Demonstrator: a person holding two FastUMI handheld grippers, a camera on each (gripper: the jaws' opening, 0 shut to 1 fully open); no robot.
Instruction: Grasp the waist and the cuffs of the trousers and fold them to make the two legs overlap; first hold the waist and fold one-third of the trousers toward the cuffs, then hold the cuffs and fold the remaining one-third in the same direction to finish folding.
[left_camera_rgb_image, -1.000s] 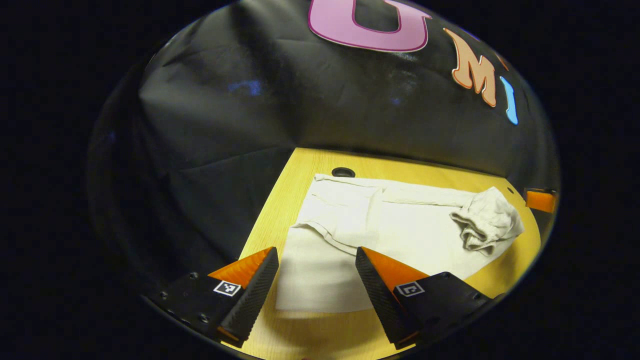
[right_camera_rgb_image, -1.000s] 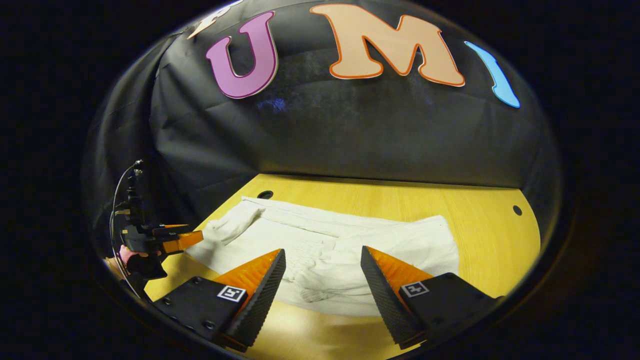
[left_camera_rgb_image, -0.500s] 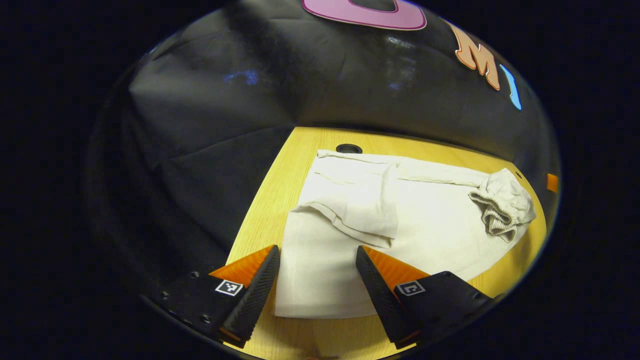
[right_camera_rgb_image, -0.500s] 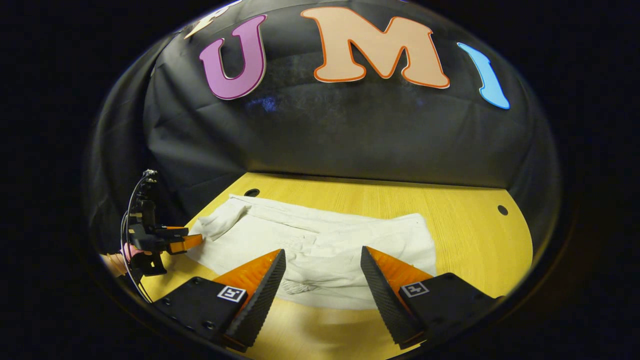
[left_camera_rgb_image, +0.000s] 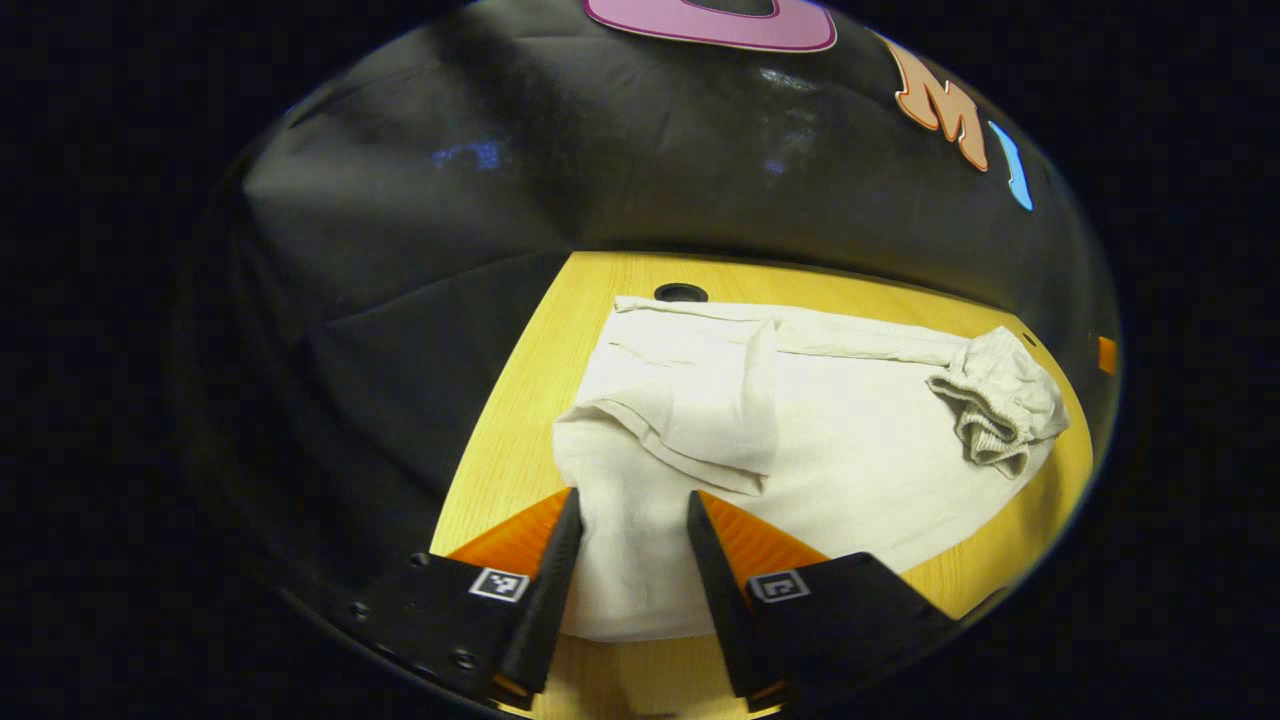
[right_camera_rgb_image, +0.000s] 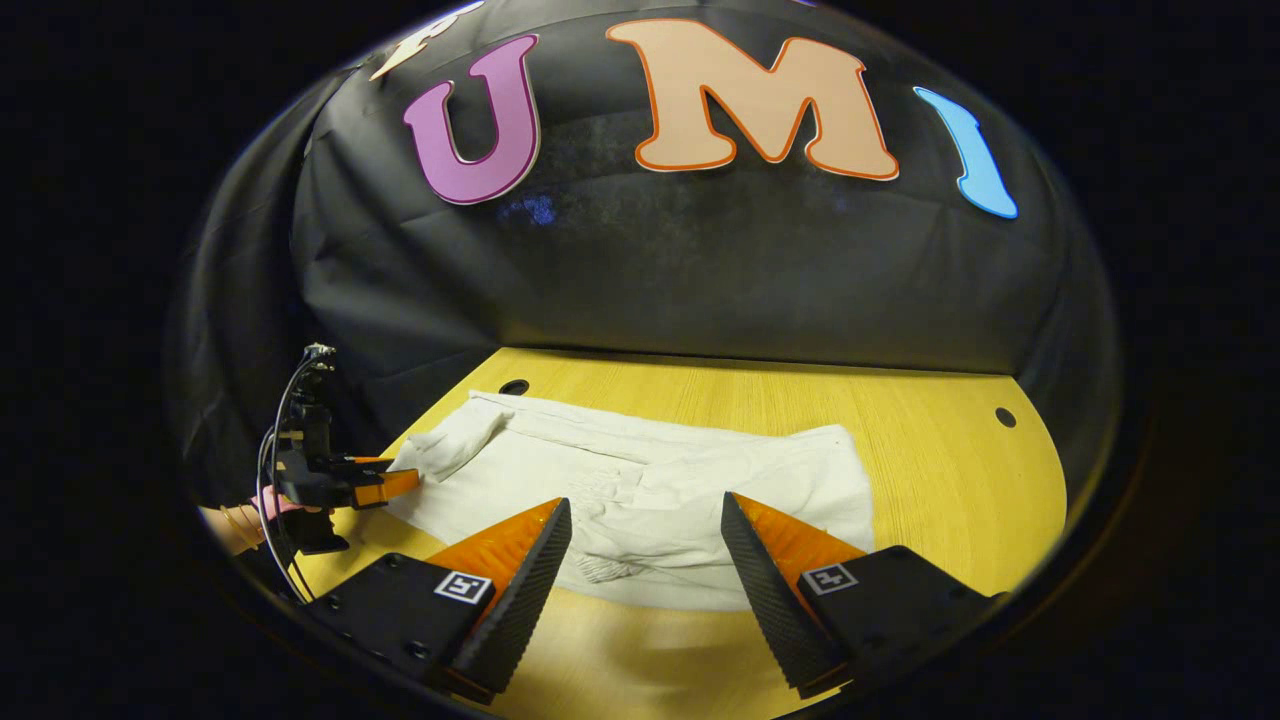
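Left gripper view shows the pale cream cotton trousers (left_camera_rgb_image: 820, 440) spread flat on the yellow wood-grain table (left_camera_rgb_image: 520, 400), with one cuff end reaching toward the camera and a bunched elastic waistband (left_camera_rgb_image: 1000, 405) at the far right. The left gripper (left_camera_rgb_image: 625, 560) has its jaws narrowed around the near cuff, cloth filling the gap; whether both fingers actually pinch it I cannot tell. Right gripper view shows the right gripper (right_camera_rgb_image: 645, 560) hanging wide apart above the waist end, gripping nothing. The fabric looks light, limp and easily wrinkled, so it will likely sag and drag when lifted rather than hold shape. Hemmed edges, the cuff and the gathered waistband, seem the firmest holds, being thicker and less likely to slip from the pads.
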